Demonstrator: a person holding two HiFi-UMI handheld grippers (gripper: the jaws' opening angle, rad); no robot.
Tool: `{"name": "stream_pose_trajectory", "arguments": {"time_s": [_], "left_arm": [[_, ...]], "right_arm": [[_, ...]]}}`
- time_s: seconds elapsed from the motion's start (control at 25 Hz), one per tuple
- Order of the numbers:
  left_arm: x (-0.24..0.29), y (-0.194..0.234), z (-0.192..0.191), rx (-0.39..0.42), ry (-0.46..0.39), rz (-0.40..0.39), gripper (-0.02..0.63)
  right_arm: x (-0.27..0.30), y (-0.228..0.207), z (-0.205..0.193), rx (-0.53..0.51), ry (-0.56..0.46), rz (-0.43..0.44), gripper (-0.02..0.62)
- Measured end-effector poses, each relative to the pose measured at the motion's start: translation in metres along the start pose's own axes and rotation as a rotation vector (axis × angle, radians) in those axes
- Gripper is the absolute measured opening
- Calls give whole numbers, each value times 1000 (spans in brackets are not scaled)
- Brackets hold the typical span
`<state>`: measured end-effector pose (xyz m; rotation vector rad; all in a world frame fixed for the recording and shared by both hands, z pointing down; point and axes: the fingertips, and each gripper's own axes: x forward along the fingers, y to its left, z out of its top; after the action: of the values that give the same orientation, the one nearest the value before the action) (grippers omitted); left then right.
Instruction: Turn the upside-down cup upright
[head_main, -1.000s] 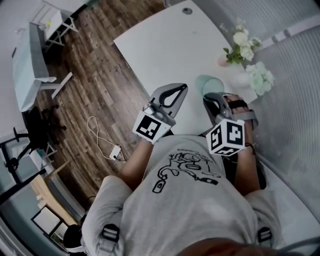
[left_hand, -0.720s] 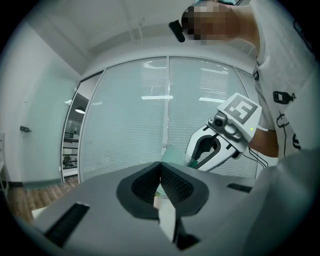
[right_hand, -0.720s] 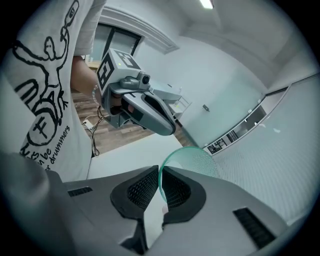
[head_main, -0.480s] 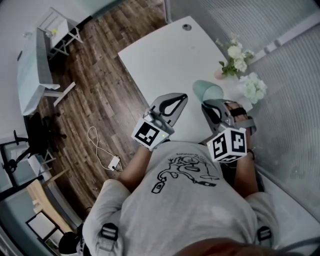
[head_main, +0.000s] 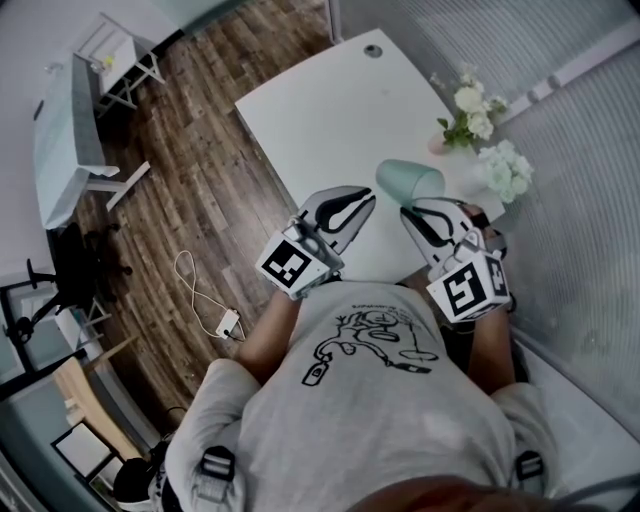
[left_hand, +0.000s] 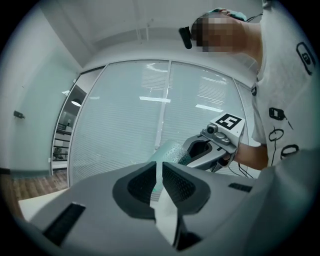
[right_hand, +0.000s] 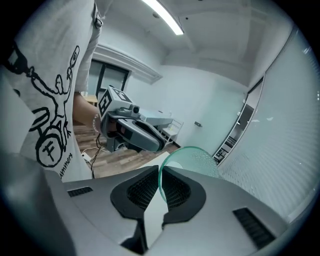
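A pale green translucent cup (head_main: 408, 180) hangs tilted on its side above the white table (head_main: 320, 110). My right gripper (head_main: 420, 212) is shut on the cup's rim. In the right gripper view the thin rim (right_hand: 161, 181) is pinched between the pads and the cup (right_hand: 195, 159) sticks out beyond them. My left gripper (head_main: 352, 203) hovers just left of the cup, apart from it. Its jaws are opening by a narrow slit with nothing between them. In the left gripper view (left_hand: 160, 172) the cup (left_hand: 172, 151) and the right gripper (left_hand: 212, 145) lie straight ahead.
Two bunches of pale flowers (head_main: 470, 108) (head_main: 505, 168) stand at the table's right edge, close behind the cup. A ribbed glass wall (head_main: 570, 200) runs along the right. A white cable and plug (head_main: 210, 285) lie on the wooden floor to the left.
The cup went from standing mouth-down on the table to raised and tipped sideways in the right gripper, which rose and rolled. The left gripper rose slightly.
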<state>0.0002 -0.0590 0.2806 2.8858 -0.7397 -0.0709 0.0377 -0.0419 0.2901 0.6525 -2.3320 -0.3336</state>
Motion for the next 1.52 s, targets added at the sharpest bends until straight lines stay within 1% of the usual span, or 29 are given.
{"name": "stream_pose_trajectory", "arguments": {"time_s": [0.12, 0.32, 0.44, 0.56, 0.64, 0.68, 0.8, 0.84, 0.96, 1.16, 1.52], "left_arm": [[-1, -2, 1, 5, -2, -24, 69], [-4, -5, 6, 3, -8, -55, 118], [-7, -3, 9, -9, -17, -63, 129], [-9, -1, 10, -22, -28, -74, 141], [-10, -1, 10, -26, -30, -88, 166], [-10, -1, 10, -31, -29, -96, 183], [-11, 0, 14, -33, -30, -120, 223], [-10, 0, 16, -25, -30, -128, 233], [-9, -4, 13, -18, -21, -174, 262], [-13, -16, 16, -64, -58, -261, 310], [-17, -20, 19, -60, -68, -315, 328]], "right_arm": [[-3, 0, 3, 26, -74, 5, 49], [-6, 4, 6, 49, -148, 49, 49], [-8, 7, 12, 70, -209, 72, 48], [-9, 10, 14, 97, -247, 101, 49], [-11, 10, 14, 120, -275, 124, 49], [-12, 10, 15, 152, -295, 131, 49], [-16, 9, 19, 307, -373, 136, 49], [-17, 9, 19, 331, -384, 146, 49], [-23, 14, 17, 324, -398, 205, 49], [-34, 17, 27, 325, -474, 270, 49], [-41, 26, 33, 376, -573, 350, 49]]}}
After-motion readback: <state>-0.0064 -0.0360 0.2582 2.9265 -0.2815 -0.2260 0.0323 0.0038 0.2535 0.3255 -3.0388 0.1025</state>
